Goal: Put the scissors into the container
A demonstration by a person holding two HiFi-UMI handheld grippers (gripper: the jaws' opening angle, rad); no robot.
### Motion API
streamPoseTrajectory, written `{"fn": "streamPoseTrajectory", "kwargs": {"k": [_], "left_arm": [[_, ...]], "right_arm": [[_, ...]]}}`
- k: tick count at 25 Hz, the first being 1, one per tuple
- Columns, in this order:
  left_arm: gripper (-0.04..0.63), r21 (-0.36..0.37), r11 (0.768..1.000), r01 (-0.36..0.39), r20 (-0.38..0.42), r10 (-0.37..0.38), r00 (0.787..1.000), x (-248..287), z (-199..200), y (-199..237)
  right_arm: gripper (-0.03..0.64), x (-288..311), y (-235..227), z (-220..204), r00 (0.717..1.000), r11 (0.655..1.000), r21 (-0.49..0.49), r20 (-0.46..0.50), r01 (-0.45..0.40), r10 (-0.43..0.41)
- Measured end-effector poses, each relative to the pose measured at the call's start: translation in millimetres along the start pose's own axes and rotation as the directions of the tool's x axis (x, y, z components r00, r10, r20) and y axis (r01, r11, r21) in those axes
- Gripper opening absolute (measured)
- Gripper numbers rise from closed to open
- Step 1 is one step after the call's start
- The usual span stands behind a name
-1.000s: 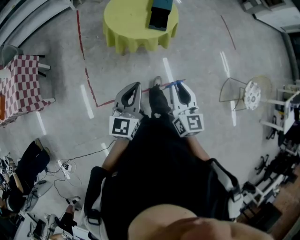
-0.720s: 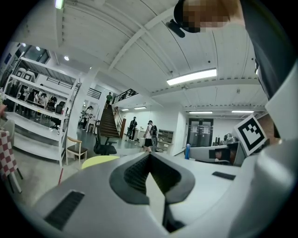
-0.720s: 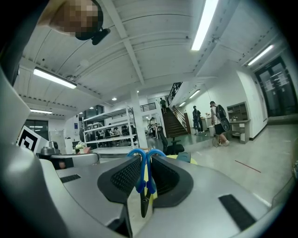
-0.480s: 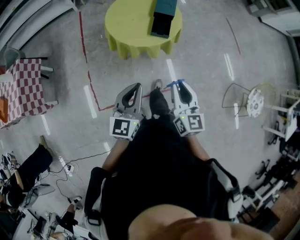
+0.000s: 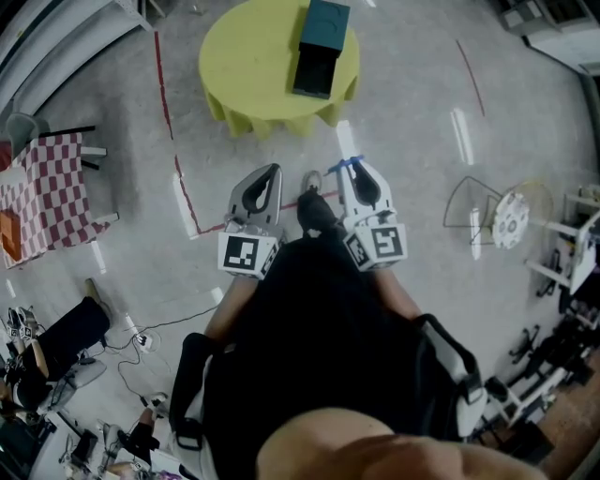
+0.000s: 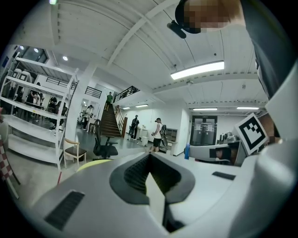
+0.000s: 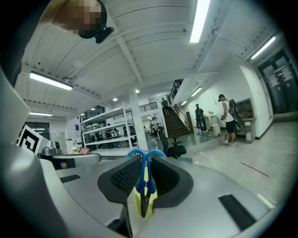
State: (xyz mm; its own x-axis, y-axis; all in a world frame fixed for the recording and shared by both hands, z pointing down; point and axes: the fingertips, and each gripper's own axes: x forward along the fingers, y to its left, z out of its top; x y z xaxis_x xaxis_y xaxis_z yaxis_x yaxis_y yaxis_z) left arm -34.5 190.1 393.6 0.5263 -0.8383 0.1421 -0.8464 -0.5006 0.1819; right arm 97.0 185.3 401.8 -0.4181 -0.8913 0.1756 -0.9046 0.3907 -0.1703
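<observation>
The right tool (image 5: 356,172) is clamped narrow on a pair of blue-handled scissors (image 7: 142,172). In the right gripper view the two blue handle loops stand up out of the tips of the ribbed dark pads (image 7: 123,174). The darker pivot end sits lower down in the gap, against a yellow patch. In the head view only a bit of blue shows at that tool's tip, above the grey floor (image 5: 422,216) and well short of the round surface under a yellow-green cloth (image 5: 248,56). On that surface stands the teal box-shaped container (image 5: 323,21), with a dark drawer-like part pulled out toward the person. It is well apart from both tools. The left tool (image 5: 270,176) is pressed together with nothing between its pads. The left gripper view shows the two dark ribbed faces meeting along one seam. Both tools are held side by side in front of the person's dark-clothed torso, with their black-and-white marker cubes nearest the body and a dark shoe (image 5: 314,208) between them. A red line (image 5: 169,122) runs across the floor to the left of the surface, and a red-and-white checked table (image 5: 42,187) stands at the far left.
</observation>
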Motion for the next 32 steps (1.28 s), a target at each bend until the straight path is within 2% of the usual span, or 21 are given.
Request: {"fn": "streamPoseTrajectory", "kwargs": {"k": [6, 19, 24, 28, 32], "left_arm": [[-0.014, 0.011, 1.0, -0.011, 0.007, 0.011, 1.0, 52, 20, -3], [-0.014, 0.009, 0.998, -0.055, 0.0, 0.055, 0.998, 138, 33, 1], [-0.014, 0.023, 0.998, -0.066, -0.013, 0.067, 0.998, 150, 33, 4], [-0.014, 0.001, 0.997, -0.083, -0.009, 0.083, 0.996, 157, 37, 10], [-0.014, 0.004, 0.998, -0.07, -0.008, 0.07, 0.998, 163, 35, 25]], "right_arm": [[0.072, 30, -41, 17, 1.0, 1.0, 0.007, -0.001, -0.021, 0.021], [0.072, 83, -106, 33, 0.997, 0.997, 0.007, -0.021, -0.073, 0.073], [0.072, 97, -120, 36, 0.996, 0.997, 0.007, -0.027, -0.081, 0.081], [0.072, 107, -121, 38, 0.996, 0.996, 0.014, -0.033, -0.083, 0.084], [0.072, 121, -115, 37, 0.996, 0.997, -0.001, -0.038, -0.083, 0.083]]}}
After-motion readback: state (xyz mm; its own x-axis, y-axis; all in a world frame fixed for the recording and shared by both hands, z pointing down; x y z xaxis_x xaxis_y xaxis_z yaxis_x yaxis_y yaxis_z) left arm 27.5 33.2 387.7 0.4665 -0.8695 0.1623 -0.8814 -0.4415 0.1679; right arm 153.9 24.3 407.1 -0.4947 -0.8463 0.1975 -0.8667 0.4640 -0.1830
